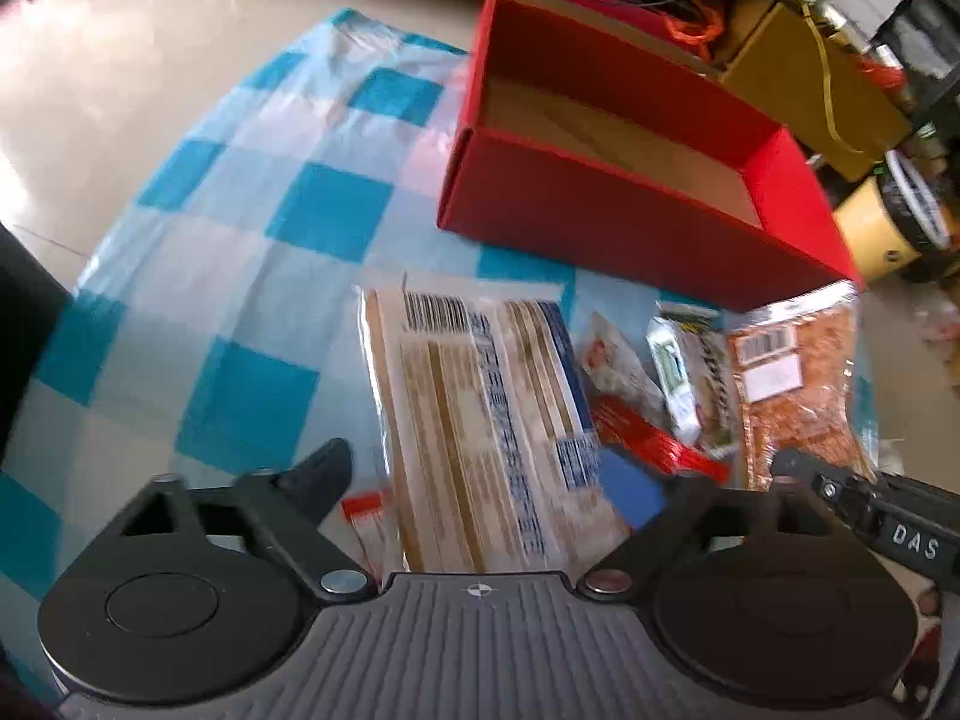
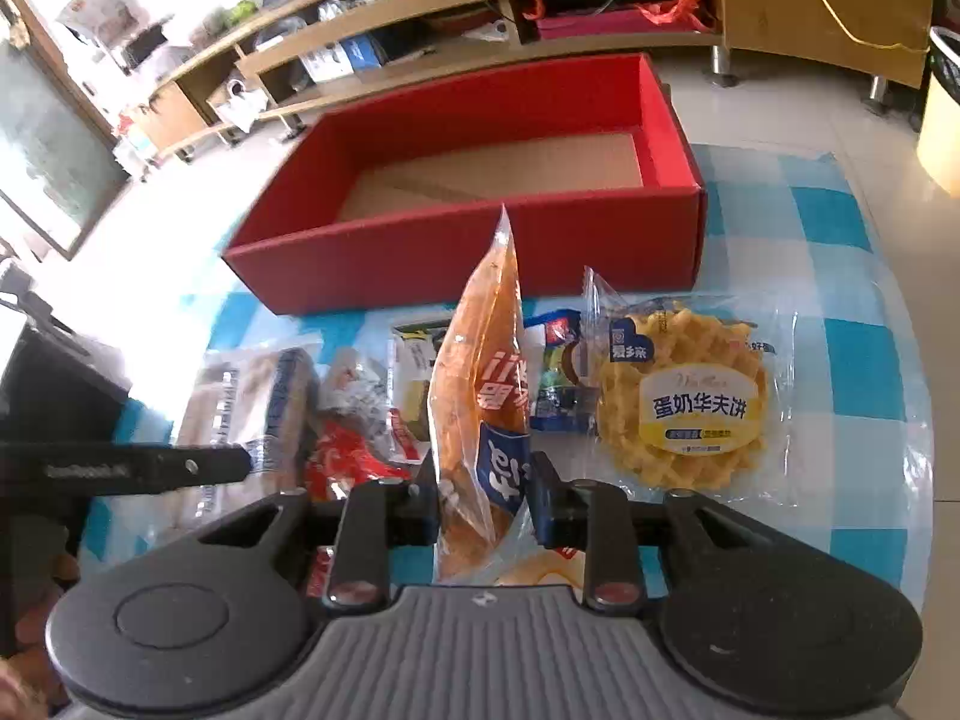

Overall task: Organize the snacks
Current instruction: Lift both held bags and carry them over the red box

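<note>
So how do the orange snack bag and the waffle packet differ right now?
The orange snack bag stands on edge, pinched in the shut right gripper; the waffle packet lies flat and untouched on the checked cloth. The orange bag is tall and narrow with an orange wrapper; the waffle packet is clear, showing a round yellow waffle. Both are sealed and outside the red box.

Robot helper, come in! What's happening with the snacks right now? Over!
Right gripper shut on orange snack bag. Left gripper open over wafer pack. Red box empty, path clear.
</note>
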`<state>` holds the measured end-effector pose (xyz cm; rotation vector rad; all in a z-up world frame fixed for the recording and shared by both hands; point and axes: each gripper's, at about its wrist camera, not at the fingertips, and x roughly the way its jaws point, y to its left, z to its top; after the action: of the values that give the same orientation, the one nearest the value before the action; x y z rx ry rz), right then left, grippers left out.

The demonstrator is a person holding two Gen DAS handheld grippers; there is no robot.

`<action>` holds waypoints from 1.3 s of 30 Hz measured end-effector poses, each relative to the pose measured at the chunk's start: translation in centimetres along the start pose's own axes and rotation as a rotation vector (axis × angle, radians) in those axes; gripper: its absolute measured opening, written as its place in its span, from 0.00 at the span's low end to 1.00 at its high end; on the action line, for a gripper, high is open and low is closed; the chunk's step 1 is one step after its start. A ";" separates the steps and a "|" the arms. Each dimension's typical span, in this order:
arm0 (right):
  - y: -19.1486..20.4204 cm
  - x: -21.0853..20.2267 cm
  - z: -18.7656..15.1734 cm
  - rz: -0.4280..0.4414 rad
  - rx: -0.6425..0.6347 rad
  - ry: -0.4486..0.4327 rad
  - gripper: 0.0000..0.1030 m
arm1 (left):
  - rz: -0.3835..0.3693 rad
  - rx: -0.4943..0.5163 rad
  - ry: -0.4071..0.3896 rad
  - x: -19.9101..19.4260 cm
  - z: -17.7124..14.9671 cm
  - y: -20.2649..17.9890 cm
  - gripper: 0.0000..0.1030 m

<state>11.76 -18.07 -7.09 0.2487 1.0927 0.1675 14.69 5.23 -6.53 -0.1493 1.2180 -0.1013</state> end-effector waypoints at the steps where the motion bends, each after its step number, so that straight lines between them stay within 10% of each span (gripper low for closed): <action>1: -0.2 0.2 0.1 -0.008 0.002 0.002 0.27 | 0.027 0.010 -0.006 0.4 0.3 -0.7 0.94; 10: 0.2 2.8 0.5 -0.084 -0.020 0.054 0.62 | 0.430 0.306 -0.066 4.1 -0.2 -8.2 1.00; 13: 1.1 3.2 0.0 -0.139 -0.101 0.019 0.60 | 0.446 0.322 -0.073 4.0 -0.3 -8.1 0.80; 15: 0.7 2.7 0.2 -0.108 -0.074 0.022 0.35 | 0.415 0.317 -0.075 3.1 -0.3 -7.4 0.77; 19: -0.3 0.3 0.6 -0.016 -0.019 -0.022 0.26 | 0.289 0.239 -0.056 0.9 -0.3 -5.2 0.75; 24: -0.8 -2.0 0.8 0.075 0.034 -0.063 0.25 | 0.120 0.113 -0.041 -1.4 0.4 -2.8 0.73; 39: -2.3 -4.9 3.2 0.240 0.159 -0.168 0.25 | -0.056 0.052 -0.123 -4.2 2.8 -4.1 0.74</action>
<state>12.40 -21.87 -2.14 0.5280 0.9077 0.2690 15.84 2.02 -1.00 -0.1420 1.0881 -0.1704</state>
